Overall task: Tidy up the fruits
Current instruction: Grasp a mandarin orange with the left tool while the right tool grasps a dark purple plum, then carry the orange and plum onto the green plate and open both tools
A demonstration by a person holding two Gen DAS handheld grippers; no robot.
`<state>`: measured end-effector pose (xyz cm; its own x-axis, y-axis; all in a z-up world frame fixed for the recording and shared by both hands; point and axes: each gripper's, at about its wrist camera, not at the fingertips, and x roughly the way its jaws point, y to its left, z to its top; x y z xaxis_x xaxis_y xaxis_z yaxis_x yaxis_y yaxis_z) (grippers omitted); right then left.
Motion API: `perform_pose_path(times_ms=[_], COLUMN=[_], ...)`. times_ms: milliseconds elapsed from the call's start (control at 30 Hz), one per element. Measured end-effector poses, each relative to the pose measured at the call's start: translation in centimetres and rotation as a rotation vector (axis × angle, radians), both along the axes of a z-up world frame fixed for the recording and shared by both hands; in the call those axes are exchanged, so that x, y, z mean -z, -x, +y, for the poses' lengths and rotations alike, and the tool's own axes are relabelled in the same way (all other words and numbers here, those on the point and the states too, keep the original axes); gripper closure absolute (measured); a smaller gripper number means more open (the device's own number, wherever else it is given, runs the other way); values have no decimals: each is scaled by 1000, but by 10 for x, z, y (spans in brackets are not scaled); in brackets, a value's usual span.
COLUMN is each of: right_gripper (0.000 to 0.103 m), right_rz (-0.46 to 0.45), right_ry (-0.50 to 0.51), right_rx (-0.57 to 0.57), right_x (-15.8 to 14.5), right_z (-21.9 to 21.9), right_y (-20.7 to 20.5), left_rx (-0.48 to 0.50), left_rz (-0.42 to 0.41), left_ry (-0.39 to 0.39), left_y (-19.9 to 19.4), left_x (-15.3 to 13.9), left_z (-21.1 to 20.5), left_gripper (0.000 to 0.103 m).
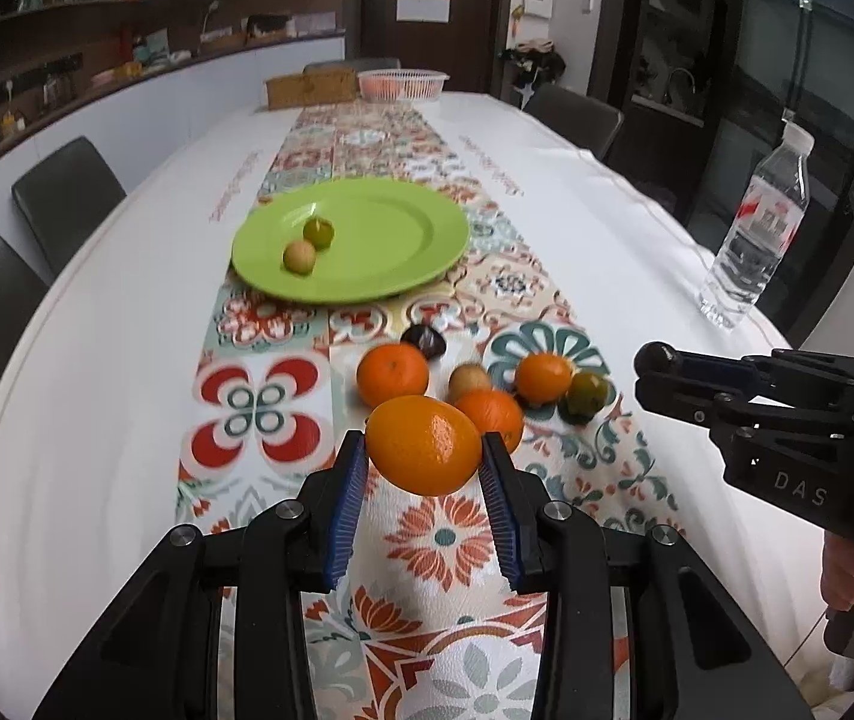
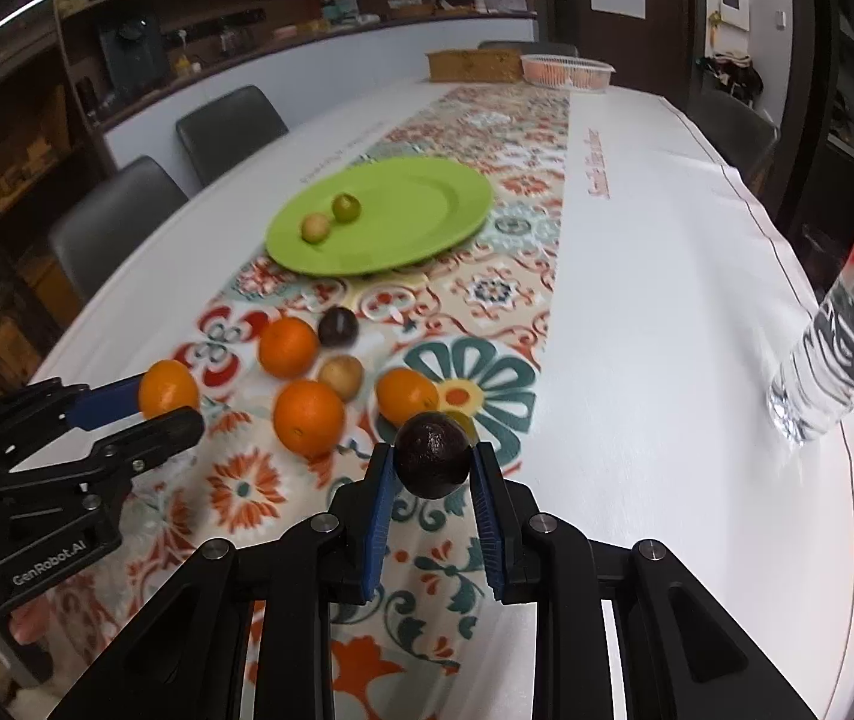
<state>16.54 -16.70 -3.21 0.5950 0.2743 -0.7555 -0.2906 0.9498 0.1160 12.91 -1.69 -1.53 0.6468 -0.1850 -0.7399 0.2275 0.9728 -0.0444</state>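
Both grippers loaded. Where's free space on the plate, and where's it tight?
Green plate: its right half is bare; two small fruits, one yellowish and one green, sit left of center. White cloth between the runner and water bottle is open. The loose fruit cluster is crowded.

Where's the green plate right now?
In both wrist views the green plate sits on the patterned runner, beyond the loose fruit pile, holding two small fruits.
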Motion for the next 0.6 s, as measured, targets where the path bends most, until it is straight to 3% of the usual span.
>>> perform_pose_path(times_ms=[600], right_gripper=[76], right_rz=[-136], right_ry=[-47], right_rx=[-73], right_x=[-45], right_z=[23], right_y=[-26], left_rx=[6], left_rz=[-128], left_ry=[16], left_y=[-27], left_x=[-38], left_z=[2], left_gripper=[66])
